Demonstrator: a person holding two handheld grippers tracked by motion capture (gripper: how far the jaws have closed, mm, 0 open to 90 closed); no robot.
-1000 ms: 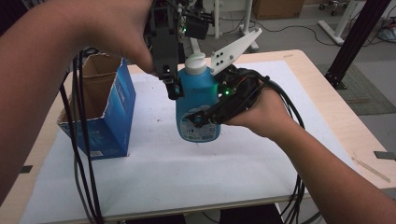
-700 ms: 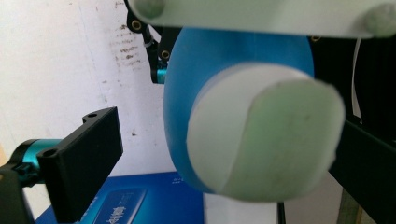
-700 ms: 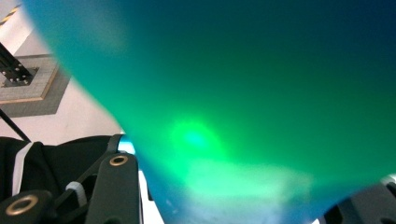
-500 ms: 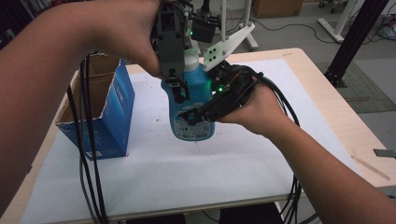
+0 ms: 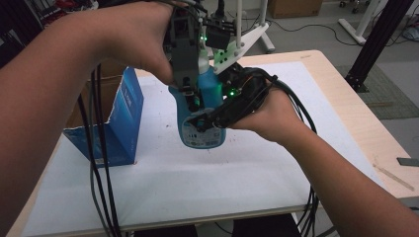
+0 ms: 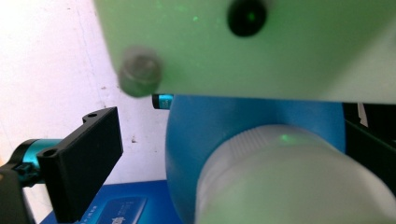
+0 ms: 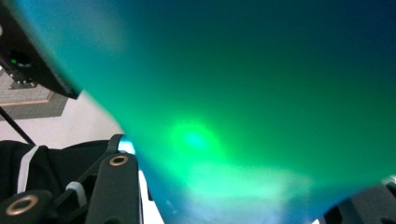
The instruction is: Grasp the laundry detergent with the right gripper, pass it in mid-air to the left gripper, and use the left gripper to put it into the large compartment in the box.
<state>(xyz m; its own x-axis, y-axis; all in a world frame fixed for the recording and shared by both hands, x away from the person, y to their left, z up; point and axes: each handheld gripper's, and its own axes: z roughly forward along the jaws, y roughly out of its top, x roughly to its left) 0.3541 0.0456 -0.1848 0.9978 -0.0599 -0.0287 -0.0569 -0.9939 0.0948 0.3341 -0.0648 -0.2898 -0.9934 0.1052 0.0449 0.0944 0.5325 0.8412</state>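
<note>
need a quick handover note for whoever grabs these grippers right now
Right gripper: shut on the blue bottle, holding it by its body, upright, above the white mat.
Left gripper: down at the bottle's white cap, jaws either side of the cap; whether they grip it cannot be told.
Blue box: open, standing on the mat to the left.
Done: bottle picked up and steadied.
Left: probably unscrew the cap, which is on.
</note>
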